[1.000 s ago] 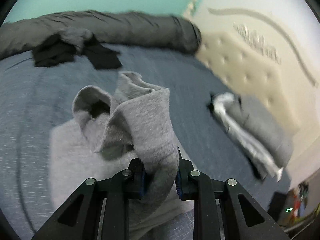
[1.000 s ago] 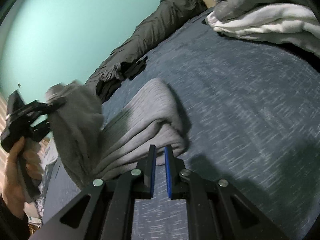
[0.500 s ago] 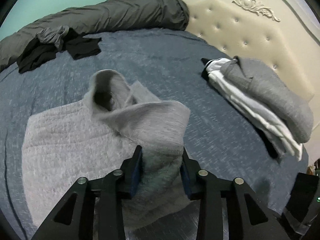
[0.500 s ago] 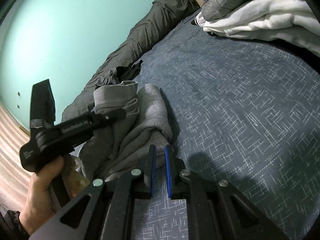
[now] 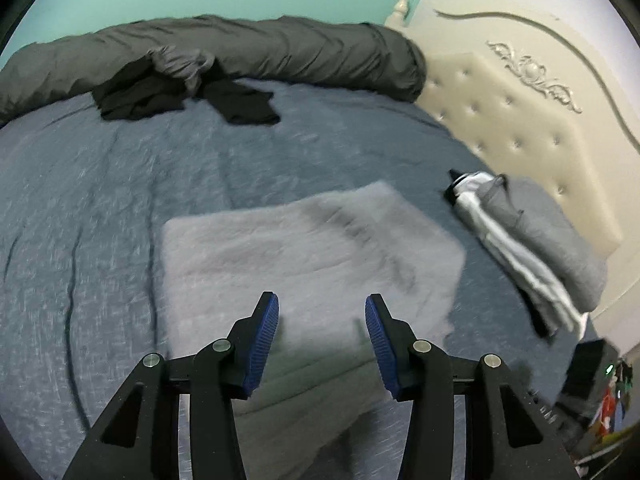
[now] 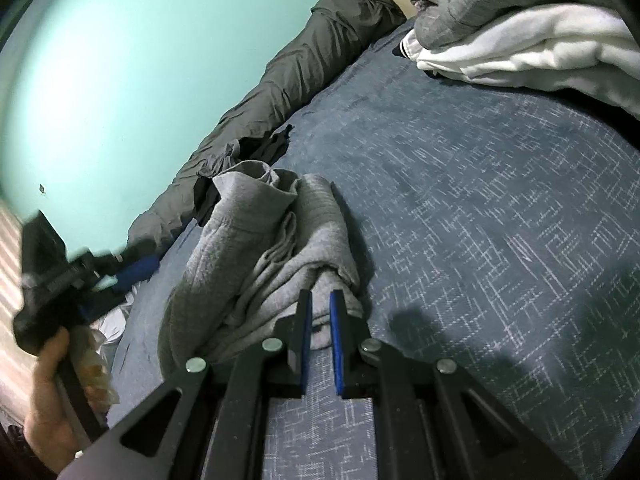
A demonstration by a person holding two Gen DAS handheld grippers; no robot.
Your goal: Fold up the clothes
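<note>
A light grey garment (image 5: 304, 248) lies folded into a flat rectangle on the blue bed cover (image 5: 80, 200). My left gripper (image 5: 322, 298) hovers open just above its near edge, nothing between the blue pads. In the right wrist view the same garment (image 6: 256, 248) looks bunched, with a cuff lying on top. My right gripper (image 6: 320, 294) has its fingers almost together, pinching the garment's near corner. A hand (image 6: 52, 420) holds the blurred left gripper (image 6: 132, 272) at the far left of that view.
A stack of folded grey and white clothes (image 5: 540, 252) sits by the tufted headboard (image 5: 520, 120), close on the right (image 6: 520, 40). Black clothes (image 5: 180, 96) lie against a rolled dark grey duvet (image 5: 260, 48) at the far side. Bare bed cover (image 6: 480, 200) spreads between them.
My left gripper carried the grey fabric over the garment, opened and let it go, then drew back. The garment now lies flat. The right gripper has stayed at its corner.
</note>
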